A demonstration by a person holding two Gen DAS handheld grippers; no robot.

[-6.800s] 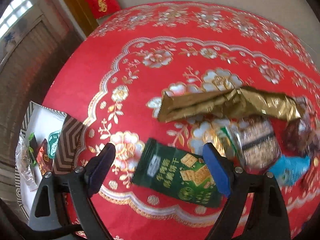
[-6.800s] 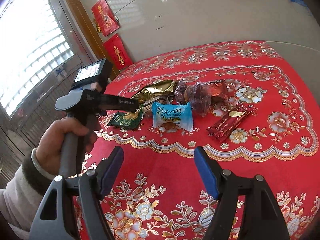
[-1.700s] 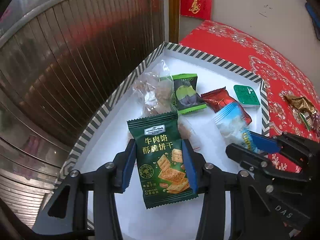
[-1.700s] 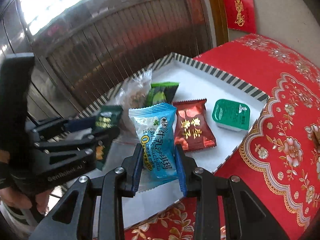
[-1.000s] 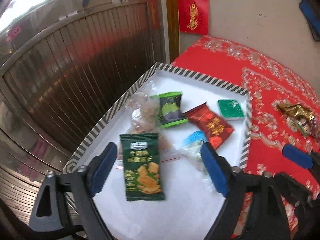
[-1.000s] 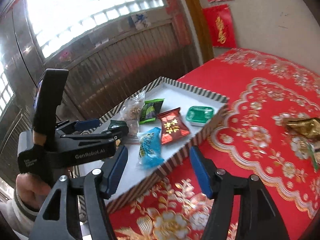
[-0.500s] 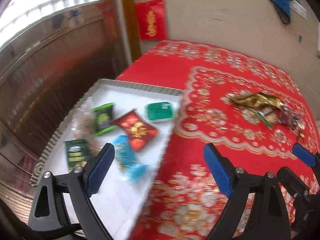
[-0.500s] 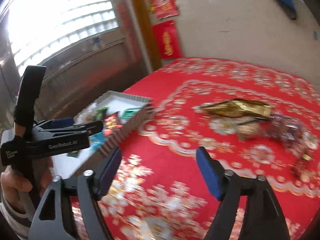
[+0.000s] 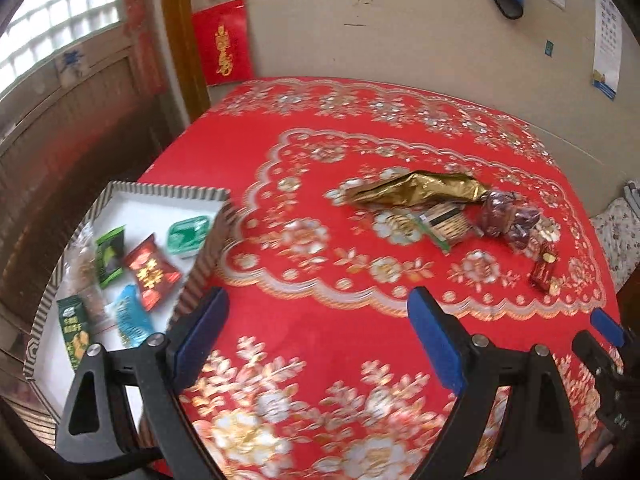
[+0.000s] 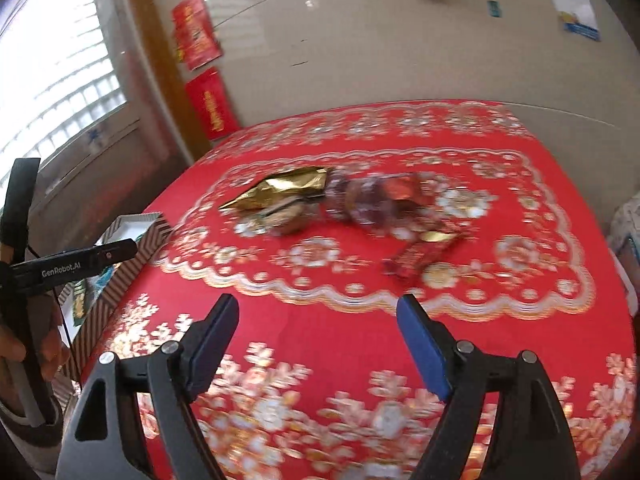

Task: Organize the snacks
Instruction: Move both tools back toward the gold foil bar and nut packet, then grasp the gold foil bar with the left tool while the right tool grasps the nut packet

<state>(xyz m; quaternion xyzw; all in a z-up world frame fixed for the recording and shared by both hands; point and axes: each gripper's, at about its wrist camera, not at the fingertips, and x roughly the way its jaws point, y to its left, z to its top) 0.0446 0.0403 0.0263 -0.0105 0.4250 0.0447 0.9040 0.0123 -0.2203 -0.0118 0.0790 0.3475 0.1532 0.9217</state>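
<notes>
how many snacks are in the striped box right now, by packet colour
green packets: 2, one by the far left wall and one dark green at the near end
red packet: 1
blue packet: 1
green-lidded cup: 1
clear bag: 1, blurred
total: 6 in the striped box
</notes>
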